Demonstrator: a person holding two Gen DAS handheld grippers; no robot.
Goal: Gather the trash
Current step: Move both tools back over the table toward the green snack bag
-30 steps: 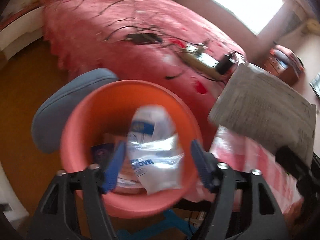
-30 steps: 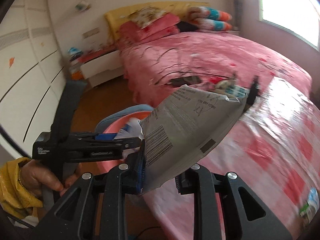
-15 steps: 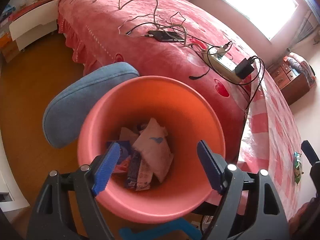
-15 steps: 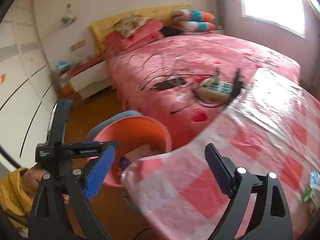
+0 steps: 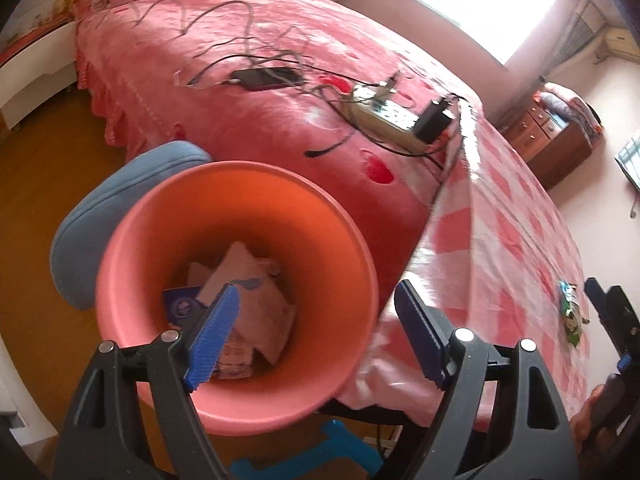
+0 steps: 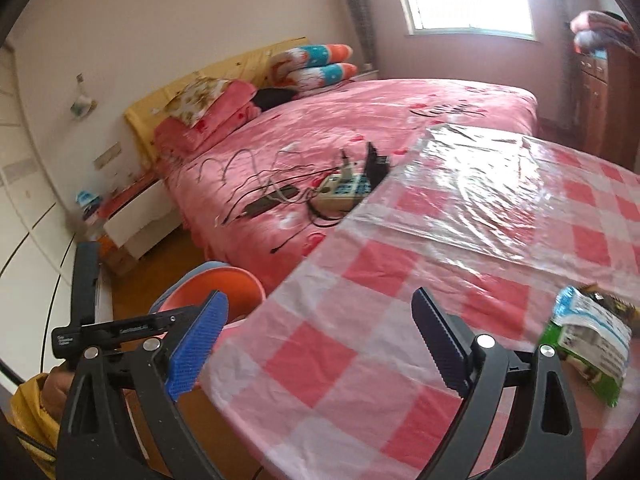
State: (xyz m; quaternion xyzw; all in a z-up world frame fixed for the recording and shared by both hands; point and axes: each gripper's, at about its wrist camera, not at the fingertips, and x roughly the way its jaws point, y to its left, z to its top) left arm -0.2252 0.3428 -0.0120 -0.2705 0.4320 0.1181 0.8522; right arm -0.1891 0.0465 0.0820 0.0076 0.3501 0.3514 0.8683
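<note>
A: Right gripper point(image 6: 316, 344)?
B: Jaws spreading wide, last bit of opening, nothing between them. Over the checked tablecloth point(image 6: 360, 272).

A: Next trash?
B: Wrappers point(image 6: 588, 340), low on the right in the right wrist view, lying flat on the cloth. Off to the right of the jaws, apart from them, not between. Long axis running roughly from upper left to lower right, slanted across the line the gripper points along. A darker packet behind the green and blue one, partly hidden.

A: Nearer hand?
B: Right, by a good way. Same wrappers point(image 5: 570, 314) seen small and far to the right from the left wrist.

A: Left gripper point(image 5: 316, 336)?
B: Open too, empty, hanging over the bin point(image 5: 348, 240), pointing down into it.

A: Bin contents?
B: Crumpled paper and flattened packets at the bottom, one blue; well below the rim, plenty of room. Bin point(image 6: 248, 286) on the floor just beside the table edge, in front of the bed point(image 6: 320, 148).

A: Likely next?
B: Swing right, roll the jaws to cross the wrapper's short side.
</note>
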